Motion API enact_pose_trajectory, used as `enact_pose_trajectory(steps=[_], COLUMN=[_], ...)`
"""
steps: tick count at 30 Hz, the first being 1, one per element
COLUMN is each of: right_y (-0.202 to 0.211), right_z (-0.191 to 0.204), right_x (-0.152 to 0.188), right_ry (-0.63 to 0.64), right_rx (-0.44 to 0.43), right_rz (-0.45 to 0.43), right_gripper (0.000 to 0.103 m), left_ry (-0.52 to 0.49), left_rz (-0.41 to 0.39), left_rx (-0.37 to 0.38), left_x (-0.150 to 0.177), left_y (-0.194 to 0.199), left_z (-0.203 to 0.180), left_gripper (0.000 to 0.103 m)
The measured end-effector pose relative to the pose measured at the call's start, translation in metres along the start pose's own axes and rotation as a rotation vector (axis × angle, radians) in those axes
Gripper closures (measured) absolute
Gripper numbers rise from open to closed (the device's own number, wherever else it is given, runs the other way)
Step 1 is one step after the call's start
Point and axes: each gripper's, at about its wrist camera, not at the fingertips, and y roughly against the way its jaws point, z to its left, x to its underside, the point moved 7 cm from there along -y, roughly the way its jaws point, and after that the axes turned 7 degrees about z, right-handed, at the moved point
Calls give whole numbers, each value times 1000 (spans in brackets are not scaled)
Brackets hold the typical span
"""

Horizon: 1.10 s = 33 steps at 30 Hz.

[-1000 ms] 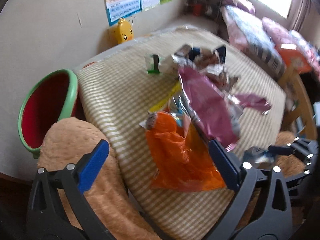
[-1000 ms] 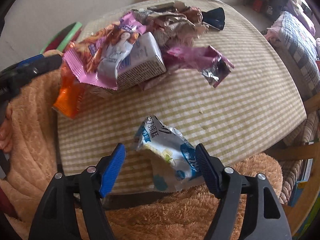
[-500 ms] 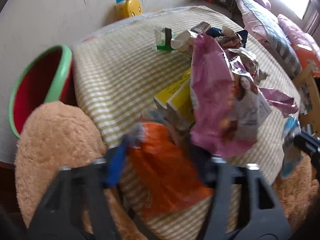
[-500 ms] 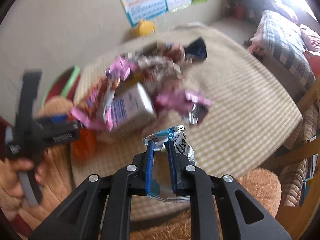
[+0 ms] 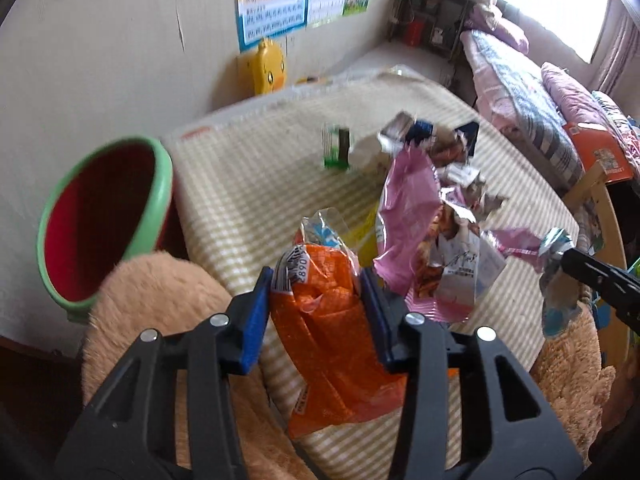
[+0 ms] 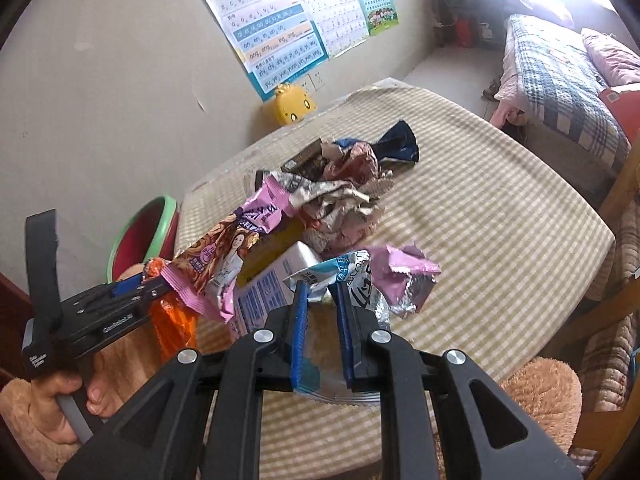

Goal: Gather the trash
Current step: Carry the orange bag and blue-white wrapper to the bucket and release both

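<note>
With the left gripper [image 5: 316, 280] clamping the orange snack bag [image 5: 336, 344] and the right gripper [image 6: 322, 304] pinching the blue-and-white wrapper [image 6: 340, 272], both should be swinging, grips firm, toward the green-rimmed bin [image 5: 156, 184] at left of frame.

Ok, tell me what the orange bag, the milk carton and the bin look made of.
Orange bag: thin glossy plastic film, crinkled, with bright highlights.
Milk carton: likely coated paperboard, with flat printed faces and crisp folded edges.
Bin: probably smooth moulded plastic, with an even green rim and a red inside.
</note>
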Motion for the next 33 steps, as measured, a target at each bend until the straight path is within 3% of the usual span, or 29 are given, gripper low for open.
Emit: enact_pose_trajectory(steps=[18,33], right_y=[19,-5], right_z=[49,115], right_x=[-39,-60], right_ry=[57,154], right_rx=[-40,-72], right_rz=[-107,-80], right_gripper=[89,89], left_ry=[58,149], left_rz=[-182,-261], left_rx=[-35,-116], left_x=[-44,-59], left_y=[57,76], left_z=[38,108], left_gripper=[61,61])
